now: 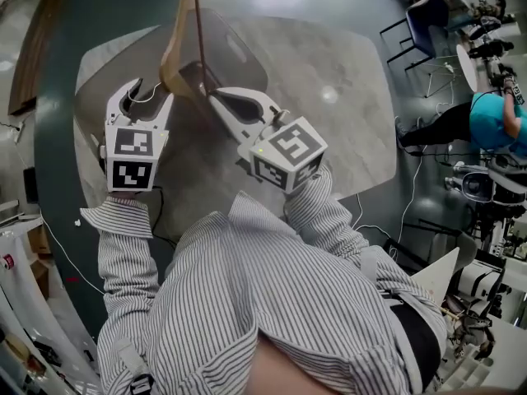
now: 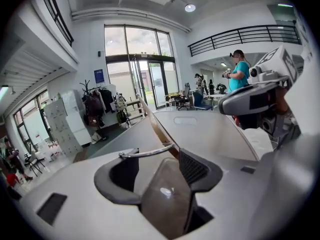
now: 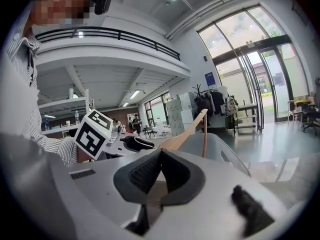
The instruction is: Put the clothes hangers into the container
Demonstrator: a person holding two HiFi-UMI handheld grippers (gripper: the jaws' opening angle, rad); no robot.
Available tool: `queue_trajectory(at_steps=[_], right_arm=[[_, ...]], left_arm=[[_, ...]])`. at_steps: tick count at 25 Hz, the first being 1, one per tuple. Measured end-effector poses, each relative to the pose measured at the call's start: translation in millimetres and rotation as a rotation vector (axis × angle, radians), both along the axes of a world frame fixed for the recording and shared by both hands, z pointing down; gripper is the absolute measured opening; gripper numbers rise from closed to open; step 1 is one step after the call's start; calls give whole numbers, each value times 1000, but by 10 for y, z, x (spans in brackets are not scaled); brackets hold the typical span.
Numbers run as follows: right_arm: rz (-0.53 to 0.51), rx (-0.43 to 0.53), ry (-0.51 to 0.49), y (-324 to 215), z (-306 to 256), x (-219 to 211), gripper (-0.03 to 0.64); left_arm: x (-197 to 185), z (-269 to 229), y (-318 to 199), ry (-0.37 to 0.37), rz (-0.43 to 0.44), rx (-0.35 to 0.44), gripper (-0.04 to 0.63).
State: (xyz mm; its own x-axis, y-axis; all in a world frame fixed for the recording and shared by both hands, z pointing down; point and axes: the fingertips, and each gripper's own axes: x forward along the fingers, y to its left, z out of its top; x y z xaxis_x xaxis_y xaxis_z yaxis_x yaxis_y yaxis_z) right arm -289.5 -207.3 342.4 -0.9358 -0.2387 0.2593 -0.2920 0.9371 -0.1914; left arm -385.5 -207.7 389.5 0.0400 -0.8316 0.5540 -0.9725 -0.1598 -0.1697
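- Between the left gripper's [image 2: 155, 158] jaws, which stand well apart, the metal hook [image 2: 147, 152] of the clothes hanger [image 2: 156, 126] crosses just above the two tips; neither pad presses on it.
- From that hook, the hanger's wooden arm climbs away from the left gripper, tilted towards the far left.
- Right of it, the right gripper [image 3: 159, 153] has its jaws brought together, and the tips pinch the near end of the same hanger [image 3: 187, 131]. The pale wood rises up and to the right from the tips, with a thin bar dropping from its far end.
- Seen from the head view, both grippers [image 1: 148, 95] [image 1: 216, 99] meet at the hanger's lower part. The hanger [image 1: 175, 44] stands steeply upright between them.
- Just behind the jaws sits the container [image 1: 239, 52], a translucent grey tub. The hanger's foot is at its near left corner, though whether it rests inside cannot be told.
- Under everything lies a grey table [image 1: 346, 122], which the container stands on.
- Behind the grippers, striped sleeves [image 1: 123, 253] run back to the person.
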Motion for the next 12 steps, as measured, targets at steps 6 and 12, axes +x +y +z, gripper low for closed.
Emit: queue_trajectory(at_steps=[6,12], right_arm=[[-36,5,0,126,-30,-83,14],[-53,11,-7,184,-40,-115,14]], left_arm=[[-112,-74,82,-31,-64,10,243],[-246,-167,158,-87,-136,39,254]])
